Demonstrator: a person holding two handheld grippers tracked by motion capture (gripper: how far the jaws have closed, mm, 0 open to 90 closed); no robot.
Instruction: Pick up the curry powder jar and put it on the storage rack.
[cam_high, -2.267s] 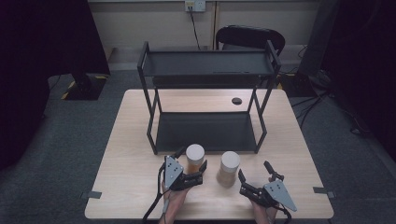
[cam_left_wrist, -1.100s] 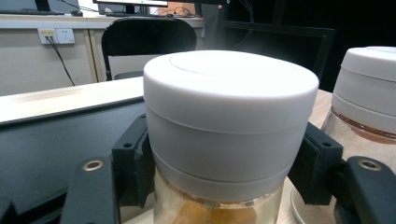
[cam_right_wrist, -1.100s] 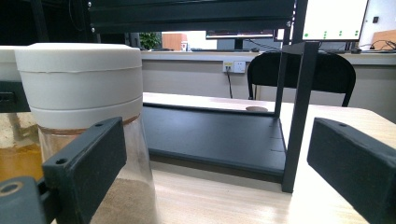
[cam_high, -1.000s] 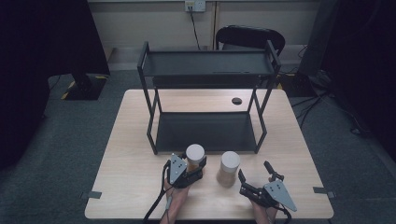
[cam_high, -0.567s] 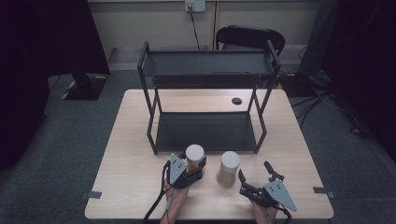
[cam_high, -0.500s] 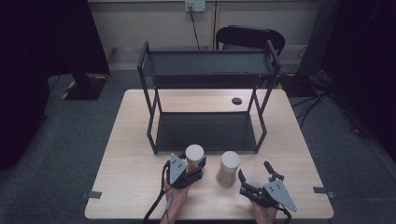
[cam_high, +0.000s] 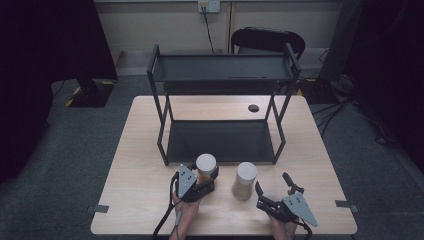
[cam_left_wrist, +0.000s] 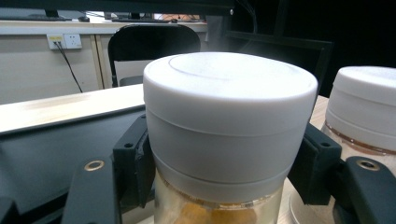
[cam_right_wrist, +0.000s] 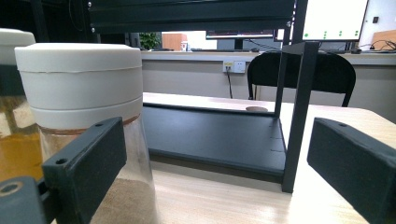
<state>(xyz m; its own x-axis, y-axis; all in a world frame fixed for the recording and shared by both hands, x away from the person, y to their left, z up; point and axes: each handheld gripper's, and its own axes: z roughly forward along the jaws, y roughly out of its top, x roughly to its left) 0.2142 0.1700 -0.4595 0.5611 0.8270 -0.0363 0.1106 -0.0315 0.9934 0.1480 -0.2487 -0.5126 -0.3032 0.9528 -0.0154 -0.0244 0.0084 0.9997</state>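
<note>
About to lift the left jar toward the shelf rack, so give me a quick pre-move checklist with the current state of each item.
1. Left gripper clamped on the left jar, pads on both sides just below the lid: ok.
2. Left jar's white lid seated: ok.
3. Room between the left jar and the right jar: they stand apart in the high view: ok.
4. Right gripper open and beside the right jar, not gripping it: ok.
5. Lower shelf of the rack free of things: ok.
6. Grip firm enough to carry the jar's weight: cannot tell.
</note>
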